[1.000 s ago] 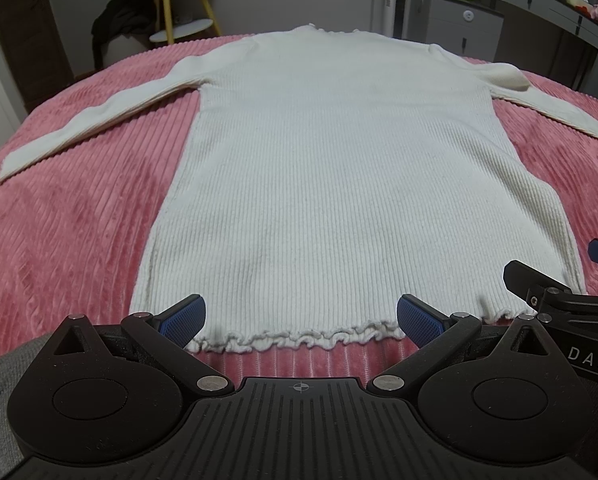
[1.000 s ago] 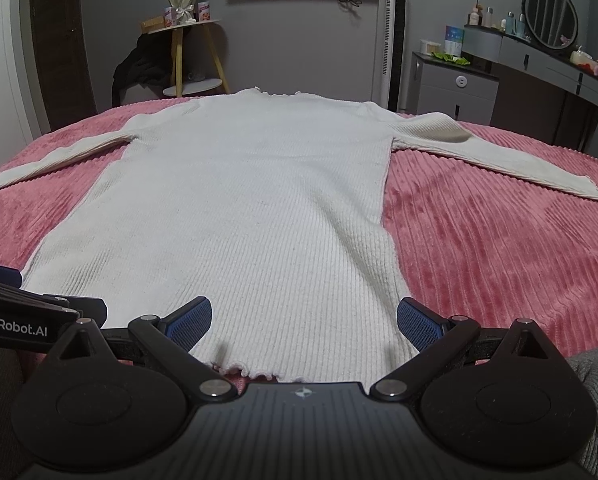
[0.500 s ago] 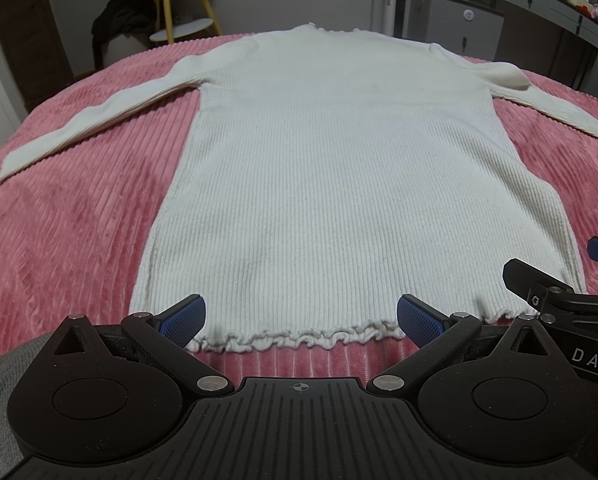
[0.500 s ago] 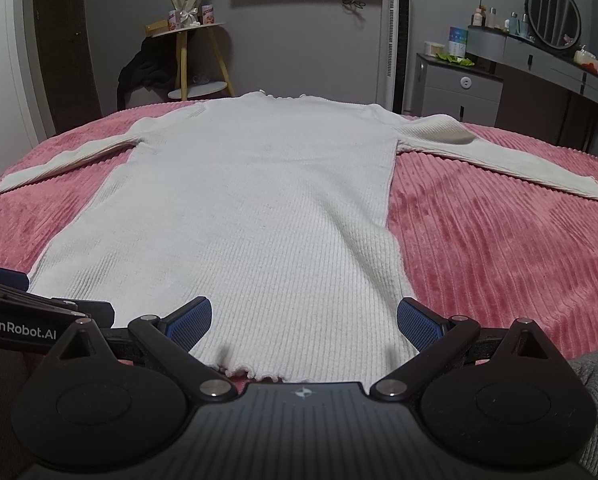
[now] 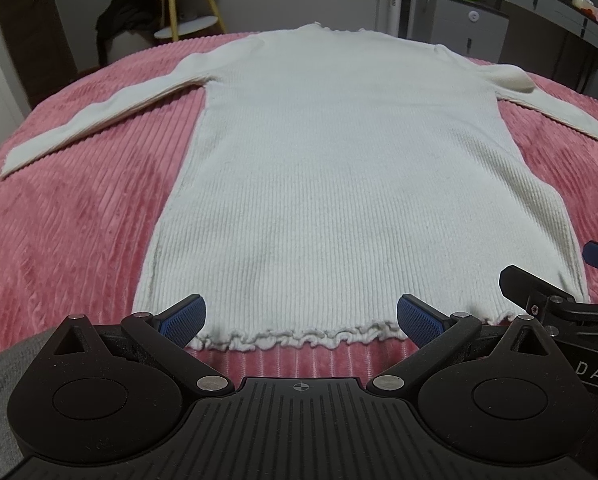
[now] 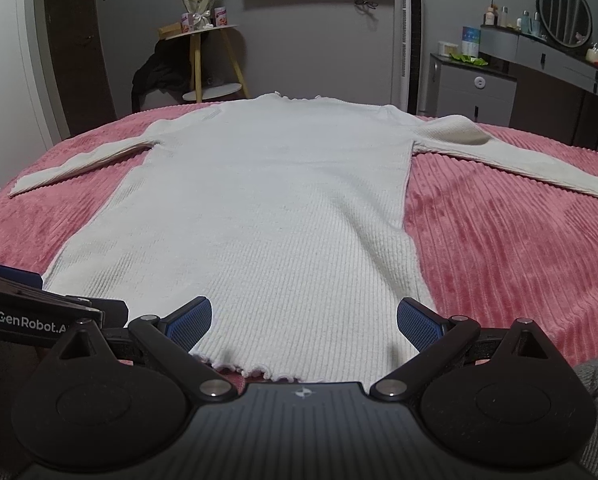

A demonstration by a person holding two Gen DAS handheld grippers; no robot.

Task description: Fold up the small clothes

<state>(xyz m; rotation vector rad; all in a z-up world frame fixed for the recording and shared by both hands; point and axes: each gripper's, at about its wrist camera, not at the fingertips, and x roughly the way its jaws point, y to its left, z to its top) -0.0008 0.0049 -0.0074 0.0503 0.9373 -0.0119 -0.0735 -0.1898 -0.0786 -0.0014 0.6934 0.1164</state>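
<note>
The left claw gapes wide and empty at the frilled hem of a white ribbed sweater, which lies flat, sleeves spread, on a pink ribbed bedspread. The right claw, equally wide and empty, hovers over the hem's right part.

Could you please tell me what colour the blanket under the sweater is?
Pink, with a ribbed texture: the blanket shows best in the right wrist view, beside the white sweater.
</note>
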